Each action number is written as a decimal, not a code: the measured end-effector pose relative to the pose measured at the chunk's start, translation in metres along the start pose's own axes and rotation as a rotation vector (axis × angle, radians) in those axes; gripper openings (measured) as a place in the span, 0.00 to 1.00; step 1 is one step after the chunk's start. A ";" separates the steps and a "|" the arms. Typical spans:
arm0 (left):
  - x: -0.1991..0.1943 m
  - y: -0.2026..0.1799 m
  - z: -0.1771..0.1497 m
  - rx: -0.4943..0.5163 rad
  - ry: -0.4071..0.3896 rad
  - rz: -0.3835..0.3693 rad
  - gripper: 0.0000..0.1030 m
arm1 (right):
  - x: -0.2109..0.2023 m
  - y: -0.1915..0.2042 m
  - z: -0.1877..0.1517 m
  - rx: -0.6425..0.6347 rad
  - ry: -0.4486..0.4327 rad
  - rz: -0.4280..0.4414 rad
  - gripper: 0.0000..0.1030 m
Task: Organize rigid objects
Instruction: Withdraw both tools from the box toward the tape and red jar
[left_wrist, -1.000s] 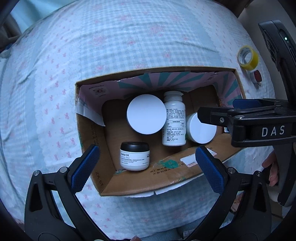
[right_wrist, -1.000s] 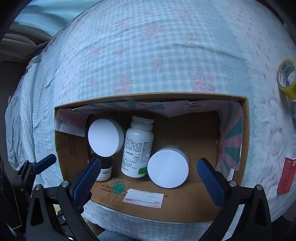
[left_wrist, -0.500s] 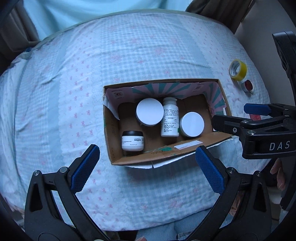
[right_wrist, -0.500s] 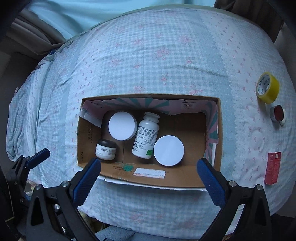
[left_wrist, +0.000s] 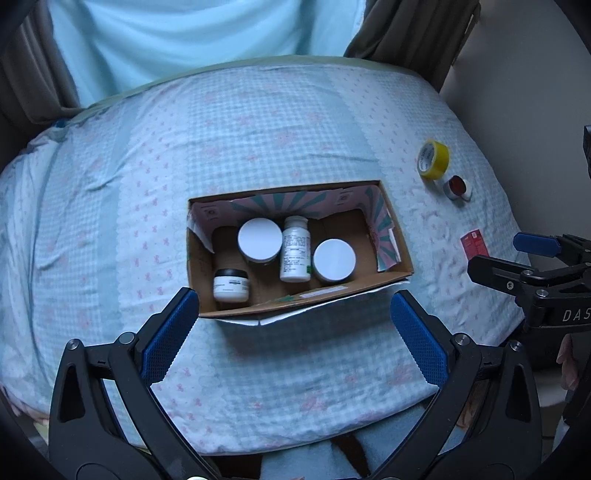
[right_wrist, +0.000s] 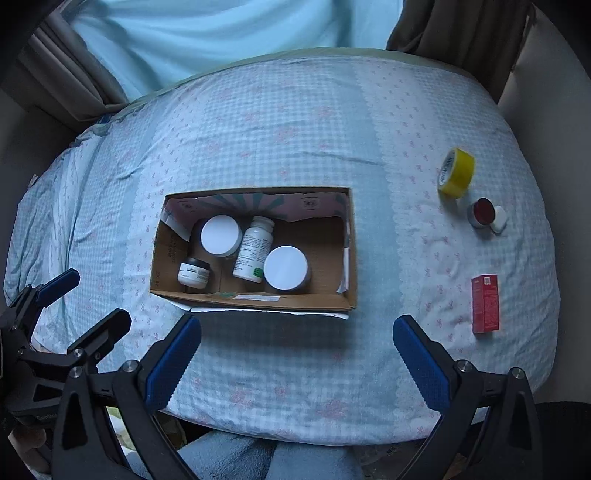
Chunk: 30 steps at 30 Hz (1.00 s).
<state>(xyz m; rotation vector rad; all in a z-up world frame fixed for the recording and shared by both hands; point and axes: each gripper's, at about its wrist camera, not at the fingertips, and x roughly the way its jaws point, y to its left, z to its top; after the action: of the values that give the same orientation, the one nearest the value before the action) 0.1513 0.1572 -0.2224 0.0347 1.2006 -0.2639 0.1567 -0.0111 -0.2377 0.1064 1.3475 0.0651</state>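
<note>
With both my left claw (left_wrist: 293, 332) and right claw (right_wrist: 295, 354) spread and empty, I'd reach right for the red box (right_wrist: 485, 303) lying on the bed, squaring up across its narrow sides before carrying it to the cardboard box (right_wrist: 255, 301).

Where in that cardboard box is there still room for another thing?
The cardboard box has bare floor at its right end, between the right white-lidded jar and the right wall. The left half is crowded: another jar, white bottle, small black-lidded jar.
</note>
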 end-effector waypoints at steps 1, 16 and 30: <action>-0.001 -0.009 0.001 0.003 -0.002 -0.003 1.00 | -0.005 -0.010 -0.003 0.012 -0.007 -0.005 1.00; 0.025 -0.197 0.051 -0.031 -0.059 0.035 1.00 | -0.044 -0.219 -0.010 0.061 -0.097 -0.011 1.00; 0.103 -0.323 0.136 0.055 -0.009 0.014 1.00 | -0.012 -0.379 0.041 0.110 -0.092 -0.008 1.00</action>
<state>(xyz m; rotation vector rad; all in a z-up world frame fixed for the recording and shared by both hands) 0.2391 -0.1969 -0.2315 0.0896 1.1840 -0.2839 0.1886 -0.3904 -0.2608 0.1944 1.2591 -0.0202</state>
